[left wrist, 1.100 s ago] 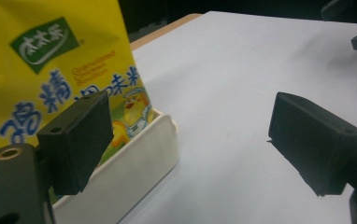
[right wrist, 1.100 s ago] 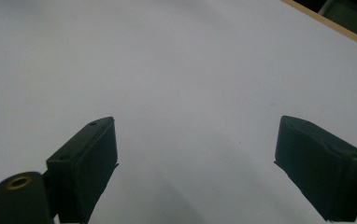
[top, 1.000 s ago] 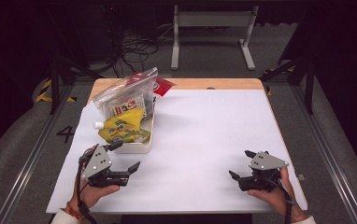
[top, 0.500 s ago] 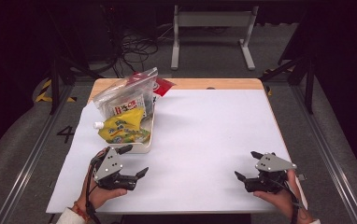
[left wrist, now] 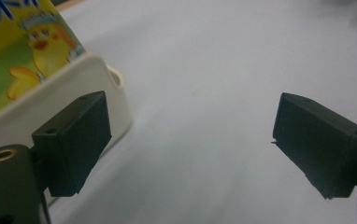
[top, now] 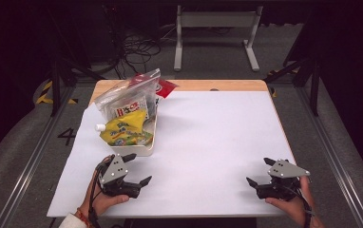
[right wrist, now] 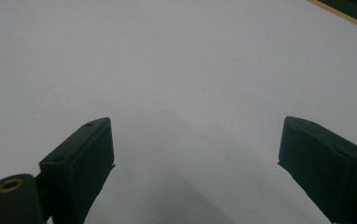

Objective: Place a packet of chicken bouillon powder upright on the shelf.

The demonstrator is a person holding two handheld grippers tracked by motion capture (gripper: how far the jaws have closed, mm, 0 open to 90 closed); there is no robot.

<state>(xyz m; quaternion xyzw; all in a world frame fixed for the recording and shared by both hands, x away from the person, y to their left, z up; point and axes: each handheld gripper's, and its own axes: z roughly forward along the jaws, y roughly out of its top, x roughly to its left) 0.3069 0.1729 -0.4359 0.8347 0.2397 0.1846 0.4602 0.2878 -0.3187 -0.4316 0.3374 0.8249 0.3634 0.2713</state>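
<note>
A white tray (top: pixel 141 151) stands at the table's left and holds a yellow snack packet (top: pixel 122 130) and a clear plastic bag (top: pixel 127 95) of packets. My left gripper (top: pixel 138 168) rests open near the front edge, just in front of the tray, with nothing between its jaws. In the left gripper view the tray's corner (left wrist: pixel 103 77) and the yellow packet (left wrist: pixel 24 51) sit behind the left jaw, and the gripper (left wrist: pixel 190 144) is open. My right gripper (top: pixel 260 172) lies open at the front right over bare white table; in its own view the gripper (right wrist: pixel 195 163) holds nothing.
A red packet (top: pixel 166 87) lies behind the tray near the wooden back edge (top: pixel 217 85). The white table sheet (top: pixel 208 137) spreads between the grippers. Beyond the table are cables (top: pixel 137 47) and a metal stand (top: pixel 215 28) on the floor.
Both hands have drawn back toward the table's front edge, the left gripper also shifting a little right. Both stay open.
</note>
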